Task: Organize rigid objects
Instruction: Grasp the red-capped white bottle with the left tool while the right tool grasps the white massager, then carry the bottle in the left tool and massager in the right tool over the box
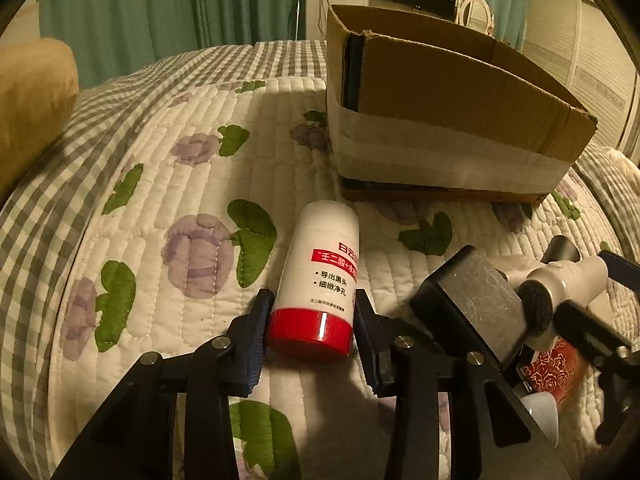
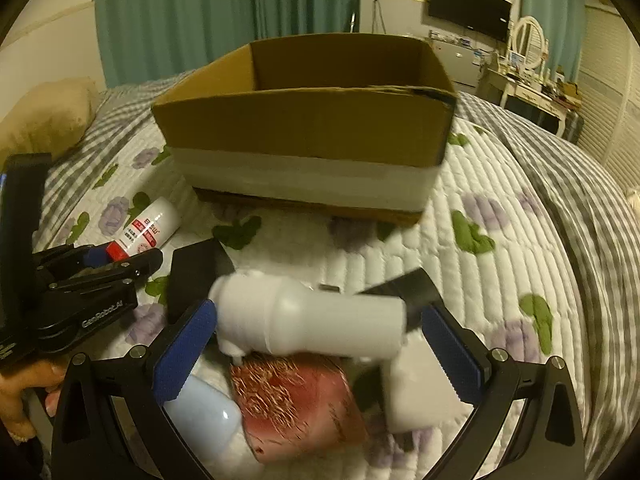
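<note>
Left tongs (image 1: 310, 316) pinching red-capped white bottle (image 1: 320, 276), Chinese label; right tongs (image 2: 316, 344) spread; "GenRobot.AI" lettering.

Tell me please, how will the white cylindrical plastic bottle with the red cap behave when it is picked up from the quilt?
The white cylindrical plastic bottle with the red cap looks rigid, so it should keep its shape between the left gripper pads. Its glossy round cap may slip or twist. Lying on its side on the soft quilt, it could roll if released.
</note>
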